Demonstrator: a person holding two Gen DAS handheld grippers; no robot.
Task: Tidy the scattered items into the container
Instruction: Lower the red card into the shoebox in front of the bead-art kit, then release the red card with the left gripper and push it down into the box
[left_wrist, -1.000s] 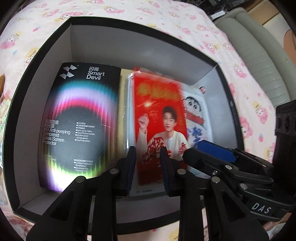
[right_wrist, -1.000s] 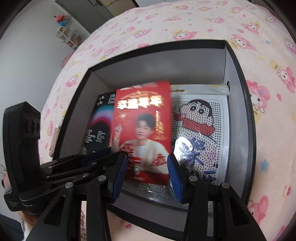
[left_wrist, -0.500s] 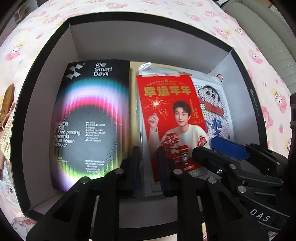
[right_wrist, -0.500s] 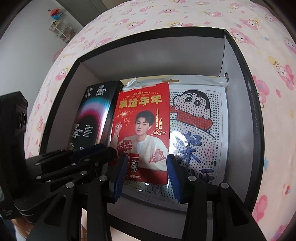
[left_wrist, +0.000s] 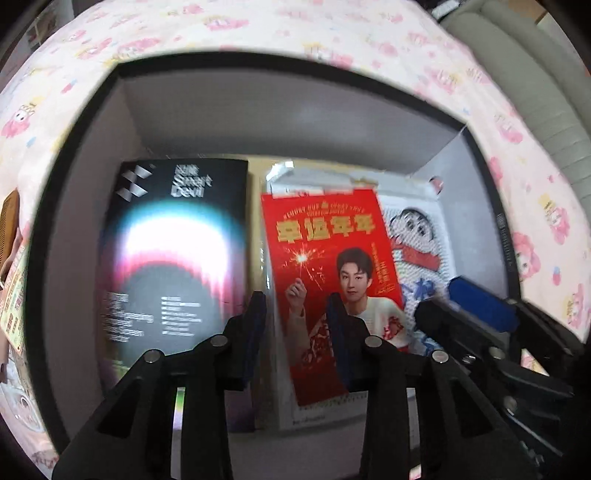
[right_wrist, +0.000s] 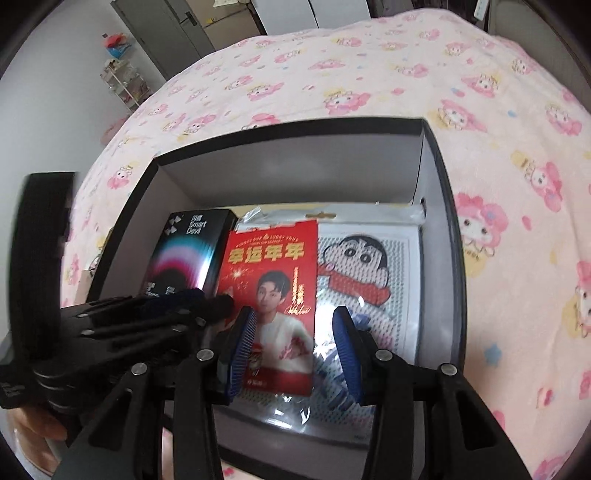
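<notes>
inside the black box (right_wrist: 439, 221), the red card (right_wrist: 273, 295) lay flat on the cartoon bead kit (right_wrist: 369, 280), beside the screen protector box (left_wrist: 173, 258). your left gripper (left_wrist: 295, 317) and right gripper (right_wrist: 291, 347) both hung over it, jaws apart, holding nothing. the card looked thin, light, bendy and slick: pinch a free edge, not the face.

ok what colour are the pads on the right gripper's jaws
Blue, ribbed pads on black arms; the right wrist view shows them best.
</notes>
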